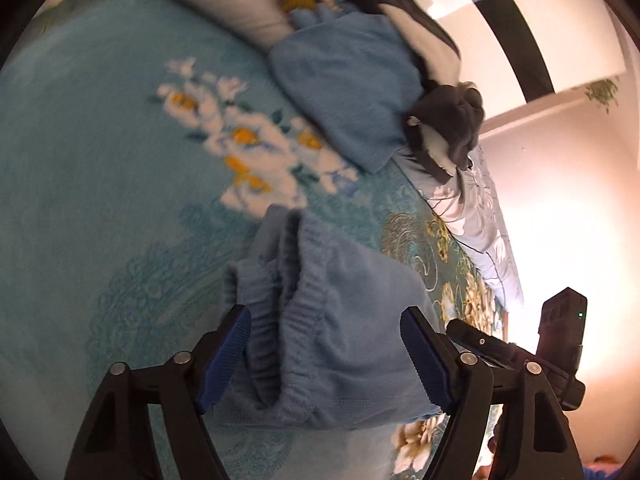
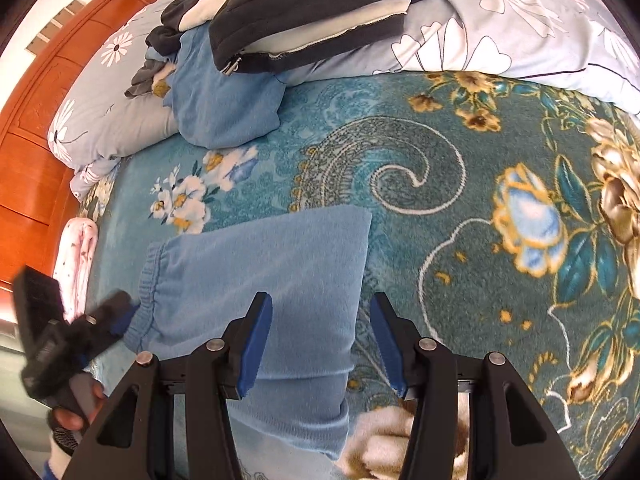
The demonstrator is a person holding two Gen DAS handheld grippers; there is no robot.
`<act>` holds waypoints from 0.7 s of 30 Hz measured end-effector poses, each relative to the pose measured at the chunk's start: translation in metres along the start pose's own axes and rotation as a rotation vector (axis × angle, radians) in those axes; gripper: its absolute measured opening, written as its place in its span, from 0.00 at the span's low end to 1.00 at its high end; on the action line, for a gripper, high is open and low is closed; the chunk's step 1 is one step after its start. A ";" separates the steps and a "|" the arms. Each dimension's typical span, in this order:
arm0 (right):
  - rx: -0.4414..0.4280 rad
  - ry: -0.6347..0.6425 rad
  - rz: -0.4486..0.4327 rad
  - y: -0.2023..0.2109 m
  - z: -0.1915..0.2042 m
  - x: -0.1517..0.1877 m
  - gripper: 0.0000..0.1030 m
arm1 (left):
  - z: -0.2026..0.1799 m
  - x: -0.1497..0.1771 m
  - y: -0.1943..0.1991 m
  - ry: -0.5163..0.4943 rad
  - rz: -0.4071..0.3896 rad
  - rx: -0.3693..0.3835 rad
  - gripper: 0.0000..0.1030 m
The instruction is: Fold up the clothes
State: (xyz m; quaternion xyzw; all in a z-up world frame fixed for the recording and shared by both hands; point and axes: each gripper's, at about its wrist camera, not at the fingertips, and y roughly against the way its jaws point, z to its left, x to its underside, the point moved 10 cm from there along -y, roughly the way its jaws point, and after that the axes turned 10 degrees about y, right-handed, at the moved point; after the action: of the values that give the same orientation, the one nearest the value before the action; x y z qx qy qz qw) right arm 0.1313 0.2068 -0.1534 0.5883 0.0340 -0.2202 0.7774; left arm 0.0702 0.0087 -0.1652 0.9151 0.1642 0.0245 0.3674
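Note:
Light blue fleece trousers [image 2: 260,256] lie folded on the teal floral blanket [image 2: 460,200]. In the left wrist view their ribbed waistband [image 1: 304,304] is bunched between the fingers of my left gripper [image 1: 326,344], whose jaws stand wide around it; the pads sit at the cloth's sides without a clear squeeze. The right wrist view shows that same left gripper [image 2: 116,312] at the waistband end, held by a hand [image 2: 76,412]. My right gripper [image 2: 320,344] hovers open over the trousers' straight side edge, with a gap between the cloth and its right pad.
Behind the trousers, another blue garment [image 2: 224,100] and a dark grey and white jacket [image 2: 304,12] lie piled against a floral pillow [image 2: 100,120] and quilt [image 2: 520,32]. A pink cloth [image 2: 76,256] lies at the bed's left edge beside orange wooden furniture [image 2: 48,120].

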 end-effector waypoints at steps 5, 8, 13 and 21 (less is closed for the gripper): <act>-0.004 -0.003 0.015 -0.004 -0.007 -0.003 0.51 | -0.021 -0.007 0.013 -0.034 -0.037 0.063 0.67; -0.015 -0.032 0.021 -0.008 -0.012 -0.004 0.51 | -0.016 -0.010 0.000 -0.030 -0.002 0.018 0.67; -0.028 -0.043 0.027 -0.011 -0.015 -0.003 0.51 | -0.003 -0.008 -0.013 0.016 0.030 -0.007 0.67; -0.041 -0.054 0.024 -0.012 -0.015 -0.005 0.51 | 0.001 -0.002 -0.027 0.100 0.109 0.027 0.29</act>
State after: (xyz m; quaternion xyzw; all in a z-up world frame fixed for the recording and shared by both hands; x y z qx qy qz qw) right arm 0.1252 0.2200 -0.1676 0.5663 0.0104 -0.2259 0.7925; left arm 0.0613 0.0257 -0.1837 0.9252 0.1324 0.0880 0.3445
